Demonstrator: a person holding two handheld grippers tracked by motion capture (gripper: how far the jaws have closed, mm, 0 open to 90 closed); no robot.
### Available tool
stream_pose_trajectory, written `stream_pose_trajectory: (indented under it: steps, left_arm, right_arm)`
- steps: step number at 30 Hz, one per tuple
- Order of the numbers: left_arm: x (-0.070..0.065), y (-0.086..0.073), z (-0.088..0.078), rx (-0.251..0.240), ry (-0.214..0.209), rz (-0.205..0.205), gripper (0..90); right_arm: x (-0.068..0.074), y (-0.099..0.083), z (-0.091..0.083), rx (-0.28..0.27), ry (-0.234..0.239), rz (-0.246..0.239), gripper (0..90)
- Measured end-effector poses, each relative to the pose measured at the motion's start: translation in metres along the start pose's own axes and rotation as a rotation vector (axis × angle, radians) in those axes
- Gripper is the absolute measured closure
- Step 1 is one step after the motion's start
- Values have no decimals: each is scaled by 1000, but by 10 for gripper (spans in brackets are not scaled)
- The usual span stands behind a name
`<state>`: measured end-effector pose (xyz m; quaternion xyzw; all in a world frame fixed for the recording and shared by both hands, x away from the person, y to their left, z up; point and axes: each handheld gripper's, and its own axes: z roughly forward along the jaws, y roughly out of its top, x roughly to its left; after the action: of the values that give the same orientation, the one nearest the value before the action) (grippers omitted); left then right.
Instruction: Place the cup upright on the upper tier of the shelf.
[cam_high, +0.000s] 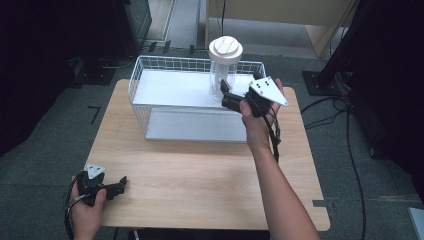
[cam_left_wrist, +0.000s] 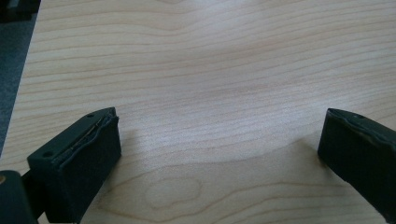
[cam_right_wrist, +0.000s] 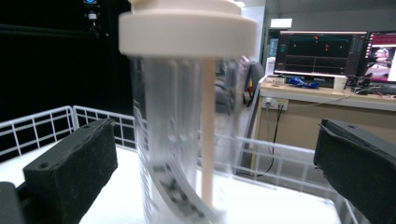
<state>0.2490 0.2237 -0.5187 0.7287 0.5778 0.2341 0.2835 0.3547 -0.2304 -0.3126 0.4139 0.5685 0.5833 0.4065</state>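
A clear tumbler (cam_high: 222, 77) with a cream lid and straw stands upright on the top shelf of a white wire rack (cam_high: 165, 61) at the back of the wooden table (cam_high: 200, 170). My right gripper (cam_high: 239, 84) is just in front of it, open. In the right gripper view the tumbler (cam_right_wrist: 182, 140) rises between the two wide-apart jaws of the right gripper (cam_right_wrist: 215, 154), and neither pad touches it. My left gripper (cam_high: 119, 185) lies low at the table's front left corner. In its own view the left gripper (cam_left_wrist: 217, 149) is open over bare wood (cam_left_wrist: 210, 70).
The rack has a lower white shelf (cam_high: 192, 126) open to the front. Cables (cam_high: 350, 150) run over the grey floor at the right. A desk with monitors (cam_right_wrist: 322, 49) stands beyond the rack in the right gripper view.
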Motion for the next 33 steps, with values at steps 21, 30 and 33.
stream_pose_trajectory:
  steps: [21, 30, 33]
  left_arm:
    - [-1, 0, 0, -2, -1, -2, 0]
    - [-1, 0, 1, -2, -2, -3, 0]
    - [-1, 0, 0, 0, -2, -1, 0]
  right_arm:
    - [-43, -58, -64, 52, -45, 8, 0]
    - [-61, -82, -88, 84, -86, 14, 0]
    - [-66, -90, -95, 96, -94, 29, 0]
